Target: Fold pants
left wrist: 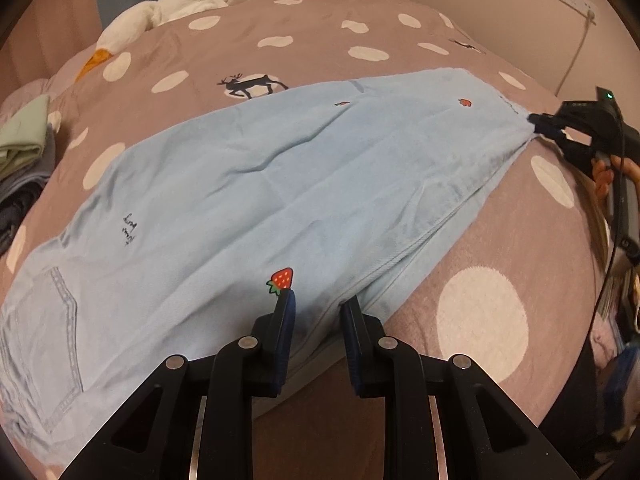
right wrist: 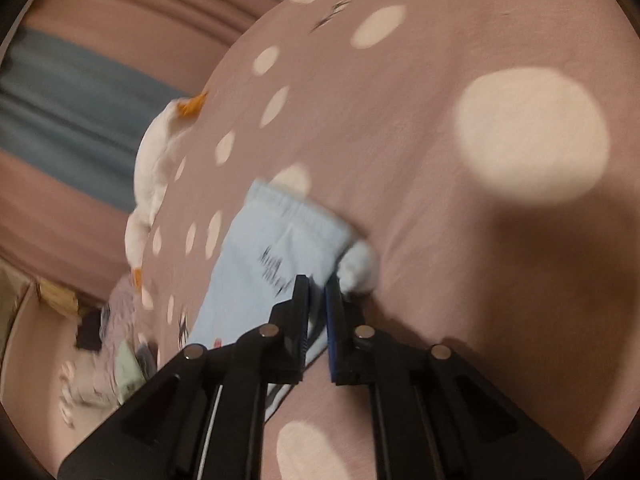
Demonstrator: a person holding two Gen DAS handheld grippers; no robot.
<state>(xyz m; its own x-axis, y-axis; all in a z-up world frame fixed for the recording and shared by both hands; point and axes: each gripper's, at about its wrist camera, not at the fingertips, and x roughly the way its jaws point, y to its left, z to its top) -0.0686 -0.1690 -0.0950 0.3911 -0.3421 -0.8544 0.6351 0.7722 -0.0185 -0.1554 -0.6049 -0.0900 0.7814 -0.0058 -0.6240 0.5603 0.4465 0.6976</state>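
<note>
In the left wrist view, the left tongs are sitting at the bottom centre of the frame, their black fingers with blue pads standing a little apart and gripping the near edge of the light blue cotton pants; the cloth is bunching in the gap between the pads. Just above the left pad, a red strawberry print is showing on the fabric. The pants are lying spread across the dusty pink bedspread with white dots, running from a stitched pocket at the lower left up toward the upper right of the frame. There the right tongs are pinching a gathered end of the pants, with a hand holding the device at the right edge. Farther off, a dark deer motif is printed on the bedspread, a pile of folded green and grey clothes is resting at the left edge, and a white plush toy with orange parts is lying at the top.

In the blurred right wrist view, the right tongs are closed on the light blue fabric at the lower centre, the elastic waistband crumpling just beyond the fingertips, and the bedspread is filling the right of the frame.
</note>
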